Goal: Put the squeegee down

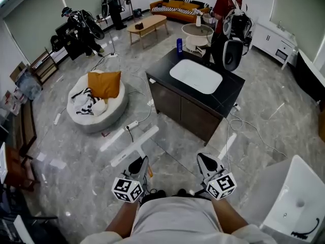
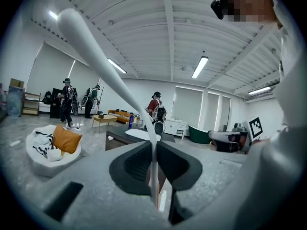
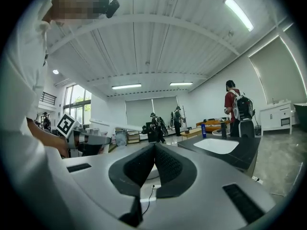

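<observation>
The squeegee is white and T-shaped, its long bar lying crosswise above the grey floor in the head view. My left gripper is shut on its handle at the bottom left. In the left gripper view the white handle runs from between the shut jaws of the left gripper up and to the left. My right gripper hangs beside it, apart from the squeegee, and the right gripper is shut with nothing between its pads. In the right gripper view the squeegee bar shows far left.
A black counter with a white basin stands ahead, a person in red behind it. A white beanbag with an orange cushion lies left. A white tub sits at lower right. Cables and a white strip lie on the floor.
</observation>
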Tool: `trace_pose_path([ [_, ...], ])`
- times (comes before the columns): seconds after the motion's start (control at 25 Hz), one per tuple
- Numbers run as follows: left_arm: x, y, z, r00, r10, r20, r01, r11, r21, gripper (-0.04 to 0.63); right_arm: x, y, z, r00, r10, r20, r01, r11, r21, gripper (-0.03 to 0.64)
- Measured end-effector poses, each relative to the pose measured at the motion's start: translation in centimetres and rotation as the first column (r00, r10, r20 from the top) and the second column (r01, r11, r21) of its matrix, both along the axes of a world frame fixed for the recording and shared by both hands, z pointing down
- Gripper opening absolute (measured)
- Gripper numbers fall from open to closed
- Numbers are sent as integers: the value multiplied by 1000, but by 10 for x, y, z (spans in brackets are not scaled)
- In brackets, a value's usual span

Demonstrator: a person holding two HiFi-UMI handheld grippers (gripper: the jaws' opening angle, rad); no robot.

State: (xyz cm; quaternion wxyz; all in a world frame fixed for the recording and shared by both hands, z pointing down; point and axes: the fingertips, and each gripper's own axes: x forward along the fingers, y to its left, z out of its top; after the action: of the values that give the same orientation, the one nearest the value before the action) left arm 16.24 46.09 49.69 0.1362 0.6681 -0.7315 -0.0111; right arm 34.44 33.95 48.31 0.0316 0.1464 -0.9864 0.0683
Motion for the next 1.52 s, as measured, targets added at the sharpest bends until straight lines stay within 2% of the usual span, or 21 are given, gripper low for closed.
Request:
trace_pose_path([
  [0.4, 10, 1, 2, 999, -43, 12, 43, 999, -7, 51, 13, -10, 8, 1000, -8, 10, 8, 1000, -10, 15],
  [0.92, 10, -10, 29, 998, -46, -42, 44, 998, -51, 51, 13, -22, 43, 1000, -14, -3, 14, 995, -96, 15],
  [1.24, -16, -50, 32, 997, -35, -72, 32, 999, -30, 51, 5, -59, 45, 999, 27, -25, -29, 995, -96, 15],
  [1.52, -55, -103, 37, 995, -20, -99, 17, 999, -28, 51, -40, -110, 47, 999, 13, -32, -16, 995, -99, 15],
])
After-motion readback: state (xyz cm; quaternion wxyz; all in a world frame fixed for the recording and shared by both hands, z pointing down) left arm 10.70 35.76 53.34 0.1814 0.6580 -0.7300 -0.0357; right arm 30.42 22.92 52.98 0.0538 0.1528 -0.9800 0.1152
